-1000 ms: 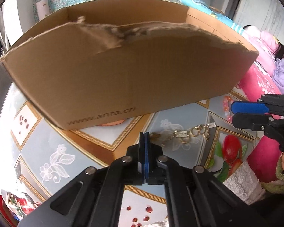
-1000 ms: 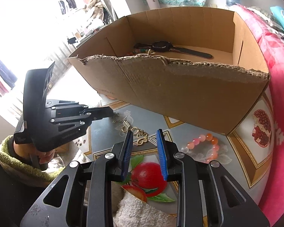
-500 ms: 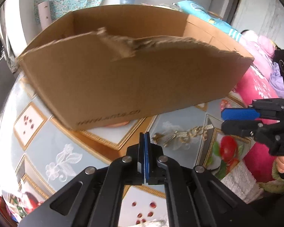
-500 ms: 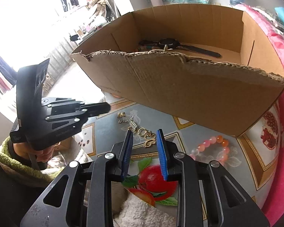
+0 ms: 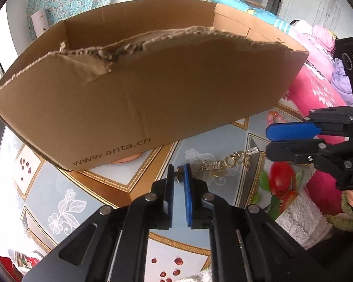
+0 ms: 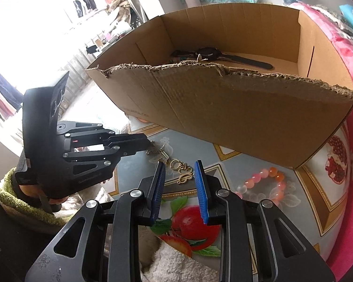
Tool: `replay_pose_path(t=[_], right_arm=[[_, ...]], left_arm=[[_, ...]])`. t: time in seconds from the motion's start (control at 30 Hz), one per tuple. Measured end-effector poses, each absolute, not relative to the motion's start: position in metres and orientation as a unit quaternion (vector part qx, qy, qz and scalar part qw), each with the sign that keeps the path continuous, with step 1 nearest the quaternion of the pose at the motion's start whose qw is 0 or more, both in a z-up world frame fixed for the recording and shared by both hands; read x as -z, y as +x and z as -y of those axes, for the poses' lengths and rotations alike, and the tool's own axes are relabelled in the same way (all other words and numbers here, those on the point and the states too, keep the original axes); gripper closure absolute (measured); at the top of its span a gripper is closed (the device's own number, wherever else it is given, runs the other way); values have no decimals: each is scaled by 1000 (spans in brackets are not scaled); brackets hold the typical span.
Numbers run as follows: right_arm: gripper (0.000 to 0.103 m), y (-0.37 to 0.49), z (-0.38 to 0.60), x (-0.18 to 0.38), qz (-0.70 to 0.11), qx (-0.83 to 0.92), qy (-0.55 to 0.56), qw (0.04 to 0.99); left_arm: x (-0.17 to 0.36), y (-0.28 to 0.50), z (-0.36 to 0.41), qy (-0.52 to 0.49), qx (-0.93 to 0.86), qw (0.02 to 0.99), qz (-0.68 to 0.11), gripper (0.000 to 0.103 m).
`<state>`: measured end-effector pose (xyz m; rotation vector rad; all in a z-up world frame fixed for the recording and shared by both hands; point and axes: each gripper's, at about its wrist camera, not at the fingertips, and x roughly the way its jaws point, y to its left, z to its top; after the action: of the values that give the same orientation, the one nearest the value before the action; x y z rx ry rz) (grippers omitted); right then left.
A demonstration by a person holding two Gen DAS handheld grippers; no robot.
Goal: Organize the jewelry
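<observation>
1. Two grippers face one cardboard box that stands on the patterned worktop; every place below is given relative to this box.
2. The box has a torn front rim and "www.anta.cn" printed low on its front wall.
3. Inside the box, near its back wall, lies a black wristwatch with its strap stretched out flat.
4. In front of the box, on the worktop, lies a gold chain with ring links and a small rectangular charm, close to the front wall but not touching it.
5. The left gripper sits in front of the box, low by the worktop, its fingers slightly spread with a narrow gap; the near end of the chain shows between the fingertips. Whether they touch it cannot be told.
6. The right gripper is also in front of the box, its blue-padded fingers spread wide and holding nothing, with the chain's looped end lying on the worktop between and just beyond the tips.
7. In front of the box's right corner, a bracelet of pink and orange beads lies flat on the worktop, apart from the chain.
8. Beyond the box's right side there is pink bedding.
</observation>
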<state>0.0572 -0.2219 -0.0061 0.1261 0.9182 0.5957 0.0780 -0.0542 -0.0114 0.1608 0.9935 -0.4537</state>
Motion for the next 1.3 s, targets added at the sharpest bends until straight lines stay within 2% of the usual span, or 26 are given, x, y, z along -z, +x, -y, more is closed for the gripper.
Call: replay_pose_path(t=[0.07,0.53,0.63,0.77,0.83,1.3], right_arm=[[78,58,221,6,-436,-284,61,852],[78,54,225,5,-431,-286,67,853],[78,53,225,4,-429,-288,66,853],[78,51,226,2,-426,-289,64,855],[78,51,227,1,-425,-289,64,855],[78,52,213,2,-429,-301,41,851]], left_arm=[[10,77,55,80,217,851,-471,90],[18,83,72,104,217,850,-469,90],[17,85,68,97,218,850,-470,95],[17,85,66,87,216,852,-470,97],[18,86,63,81,211,851,-473,103],[16,77,22,31,175,861,-477,103]])
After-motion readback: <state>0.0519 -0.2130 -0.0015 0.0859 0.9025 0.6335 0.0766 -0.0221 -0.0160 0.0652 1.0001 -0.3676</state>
